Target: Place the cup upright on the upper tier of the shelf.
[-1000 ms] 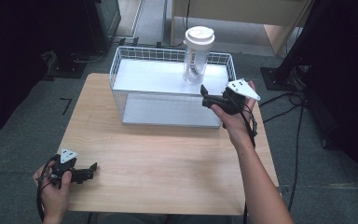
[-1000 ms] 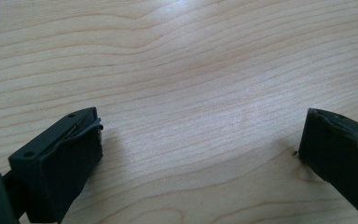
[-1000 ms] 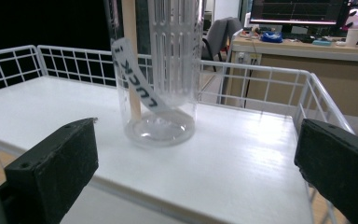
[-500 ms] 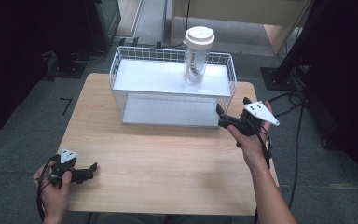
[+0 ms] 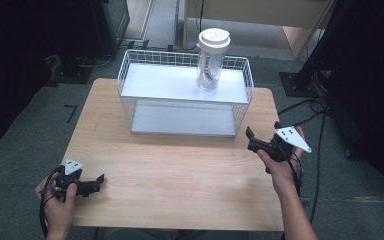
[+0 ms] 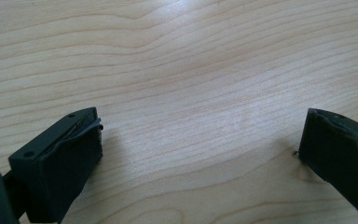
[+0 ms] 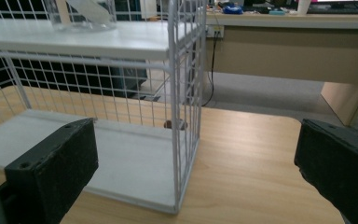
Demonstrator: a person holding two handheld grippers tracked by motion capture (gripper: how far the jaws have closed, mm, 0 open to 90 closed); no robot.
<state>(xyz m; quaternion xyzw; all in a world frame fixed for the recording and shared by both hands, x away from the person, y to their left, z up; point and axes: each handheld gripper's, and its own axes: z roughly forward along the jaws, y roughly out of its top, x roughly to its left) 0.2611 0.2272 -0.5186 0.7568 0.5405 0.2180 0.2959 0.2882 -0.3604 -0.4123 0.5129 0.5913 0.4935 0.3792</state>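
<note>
Your right gripper [image 5: 251,140] has its jaws spread wide with nothing between them; in the right gripper view they frame the near right corner of the white wire rack [image 7: 185,93], just beside its mesh wall but not touching it. Your left gripper [image 5: 98,183] is equally wide and empty, low over the bare wood of the table [image 6: 182,70] at the near left corner, well apart from everything else. The thing to mind is the clear tumbler [image 5: 211,59] with the white lid, standing upright on the upper shelf of the rack toward its back right, well apart from both grippers. I judge it light: the see-through wall looks like thin plastic, and I cannot tell what, if anything, is inside. Smooth plastic will be slippery against flat pads and may flex if you squeeze hard, so close gently and squarely. Take it across the body, below the lid's overhang, where the wall is straightest; the lid itself may only be pressed on and could pop off if you lift by it. It is tall and narrow, so it will likely tip easily if nudged, and the raised wire rim of the rack means you must come in from above rather than from the side.
</note>
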